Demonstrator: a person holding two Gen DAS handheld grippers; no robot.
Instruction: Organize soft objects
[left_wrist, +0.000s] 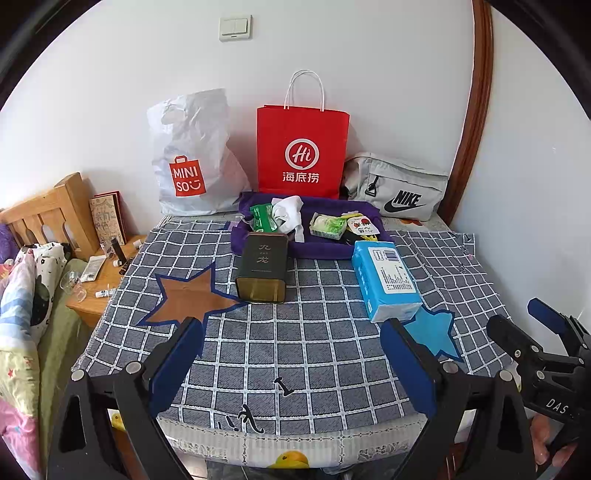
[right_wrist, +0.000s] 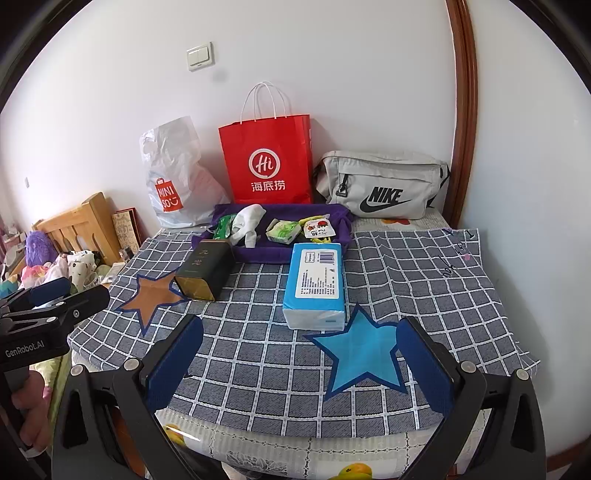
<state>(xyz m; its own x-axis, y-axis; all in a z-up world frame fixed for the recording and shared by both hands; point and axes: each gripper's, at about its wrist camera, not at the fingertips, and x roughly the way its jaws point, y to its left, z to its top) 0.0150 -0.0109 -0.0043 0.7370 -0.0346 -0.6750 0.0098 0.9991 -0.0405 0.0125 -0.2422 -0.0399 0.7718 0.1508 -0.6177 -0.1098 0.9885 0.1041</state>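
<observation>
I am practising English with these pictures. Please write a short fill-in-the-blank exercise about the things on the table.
1. The tissue pack touches the tip of the ____ star.
2. The white cloth lies in the ____ tray.
3. The left gripper and right gripper are both ____.
4. The dark tin lies on its ____.

Missing words: blue; purple; open; side

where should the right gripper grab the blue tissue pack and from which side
Take the blue tissue pack across its two long sides, coming from its near short end. It lies flat, pointing at the open right gripper, so the narrow width faces the jaws and the soft wrap gives.
</observation>
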